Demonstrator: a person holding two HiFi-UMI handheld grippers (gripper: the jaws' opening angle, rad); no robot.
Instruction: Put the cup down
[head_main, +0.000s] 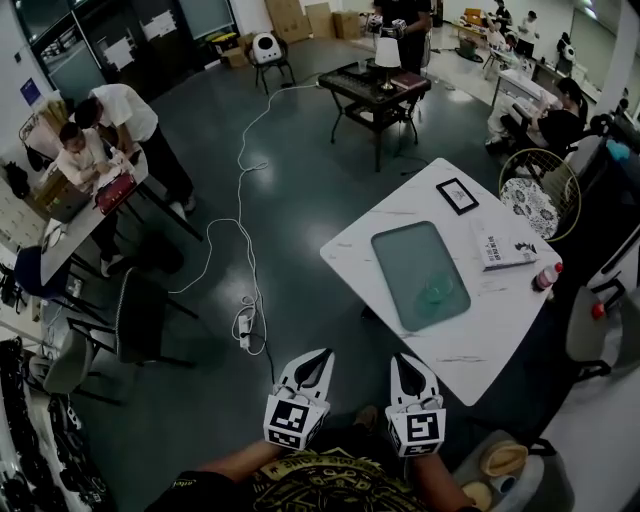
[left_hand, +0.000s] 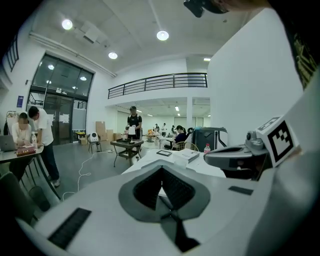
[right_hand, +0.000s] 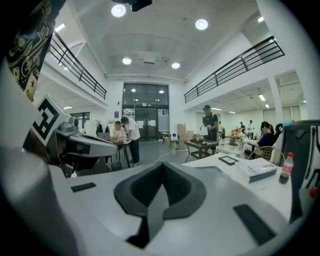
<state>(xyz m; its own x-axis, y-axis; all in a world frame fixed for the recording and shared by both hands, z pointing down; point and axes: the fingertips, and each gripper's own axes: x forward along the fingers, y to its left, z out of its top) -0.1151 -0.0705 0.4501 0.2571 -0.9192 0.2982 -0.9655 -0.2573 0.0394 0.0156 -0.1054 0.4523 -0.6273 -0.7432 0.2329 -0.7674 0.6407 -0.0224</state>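
A clear glass cup (head_main: 437, 292) stands on a green mat (head_main: 410, 255) on the white table (head_main: 400, 205), with neither gripper near it. In the head view both grippers hang over the dark floor, short of the table's near corner. The left gripper (head_main: 322, 352) has its jaws together and holds nothing. The right gripper (head_main: 398, 358) beside it is likewise shut and empty. The left gripper view has the closed left gripper (left_hand: 161, 167) pointing towards the white table (left_hand: 150, 162). The right gripper view shows the closed right gripper (right_hand: 162, 164) with the table (right_hand: 225, 167) to its right.
On the table lie a book (head_main: 503, 246), a black frame (head_main: 457, 195) and a bottle (head_main: 545, 277). A white cable (head_main: 240, 200) with a power strip (head_main: 245, 325) runs across the floor. People lean over a desk (head_main: 110, 130) at left. A black table (head_main: 375, 90) stands behind.
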